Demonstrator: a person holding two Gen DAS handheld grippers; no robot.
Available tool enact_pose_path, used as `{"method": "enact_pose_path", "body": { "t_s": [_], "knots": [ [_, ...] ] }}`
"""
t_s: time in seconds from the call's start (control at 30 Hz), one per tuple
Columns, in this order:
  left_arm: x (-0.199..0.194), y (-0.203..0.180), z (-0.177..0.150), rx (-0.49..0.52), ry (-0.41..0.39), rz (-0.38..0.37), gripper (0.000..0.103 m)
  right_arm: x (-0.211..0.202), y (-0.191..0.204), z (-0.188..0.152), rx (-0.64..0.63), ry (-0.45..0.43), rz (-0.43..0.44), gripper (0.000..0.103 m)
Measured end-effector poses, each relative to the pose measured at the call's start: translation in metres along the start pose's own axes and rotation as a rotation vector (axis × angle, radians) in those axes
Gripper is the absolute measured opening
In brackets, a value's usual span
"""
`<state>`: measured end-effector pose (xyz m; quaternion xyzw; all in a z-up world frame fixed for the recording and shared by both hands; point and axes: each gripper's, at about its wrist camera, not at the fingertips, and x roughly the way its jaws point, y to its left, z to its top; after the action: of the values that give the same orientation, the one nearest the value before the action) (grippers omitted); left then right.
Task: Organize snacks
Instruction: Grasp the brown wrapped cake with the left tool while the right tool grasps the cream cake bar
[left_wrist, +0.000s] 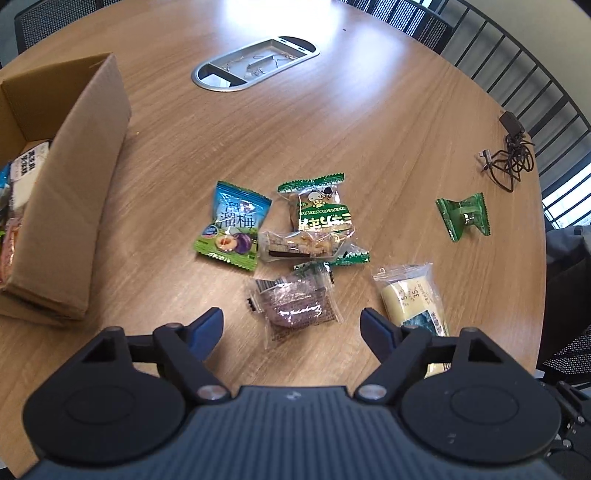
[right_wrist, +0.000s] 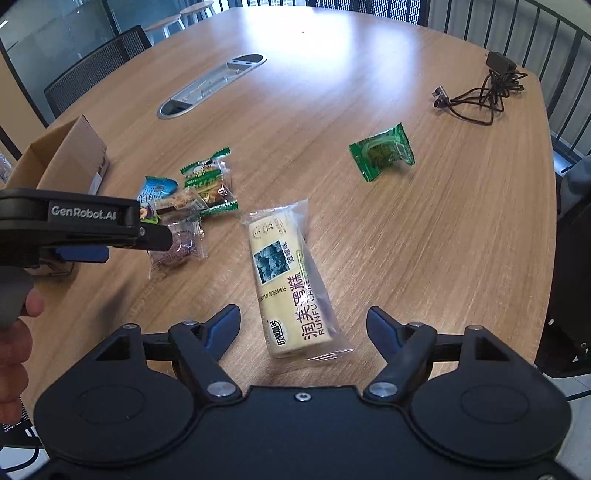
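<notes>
My left jaws (left_wrist: 291, 328) stand wide and empty over the purple snack packet (left_wrist: 295, 306) on the table (left_wrist: 369, 129), its near end lying between the pads. My right jaws (right_wrist: 303, 325) are wide and empty too, straddling the near end of the cream cake bar (right_wrist: 291, 284). The cardboard box (left_wrist: 70, 206) sits to the left, with a few packets inside

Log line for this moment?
left tongs: open, over purple snack | right tongs: open, over yellow cake bar | box: partly filled

Round wooden table (left_wrist: 369, 122) (glare on top) — mesh chairs (right_wrist: 92, 70), railing (left_wrist: 517, 55) behind.
</notes>
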<state>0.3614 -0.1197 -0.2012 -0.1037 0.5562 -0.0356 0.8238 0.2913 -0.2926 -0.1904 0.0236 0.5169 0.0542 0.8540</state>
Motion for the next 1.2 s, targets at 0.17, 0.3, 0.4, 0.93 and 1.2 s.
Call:
{"method": "enact_pose_path", "body": {
  "t_s": [0.17,0.3,0.4,0.93,1.2],
  "knots": [
    [0.017,-0.005,0.007,-0.006,0.019,0.015,0.079,0.014,0.001,0.003,-0.004,0.032,0.002,0.072],
    [0.03,-0.008,0.011,-0.007,0.038,0.03,0.077,0.024,0.001,0.004,-0.018,0.057,0.011,0.069],
    [0.04,-0.011,0.013,-0.01,0.052,0.047,0.076,0.032,0.001,0.005,-0.027,0.078,0.013,0.069],
    [0.044,-0.018,0.017,0.038,0.024,0.134,0.045,0.044,0.008,0.005,-0.1,0.099,0.003,0.044],
    [0.034,-0.007,0.011,0.017,0.028,0.116,0.038,0.034,0.007,0.004,-0.077,0.084,0.011,0.036]
  ]
}}
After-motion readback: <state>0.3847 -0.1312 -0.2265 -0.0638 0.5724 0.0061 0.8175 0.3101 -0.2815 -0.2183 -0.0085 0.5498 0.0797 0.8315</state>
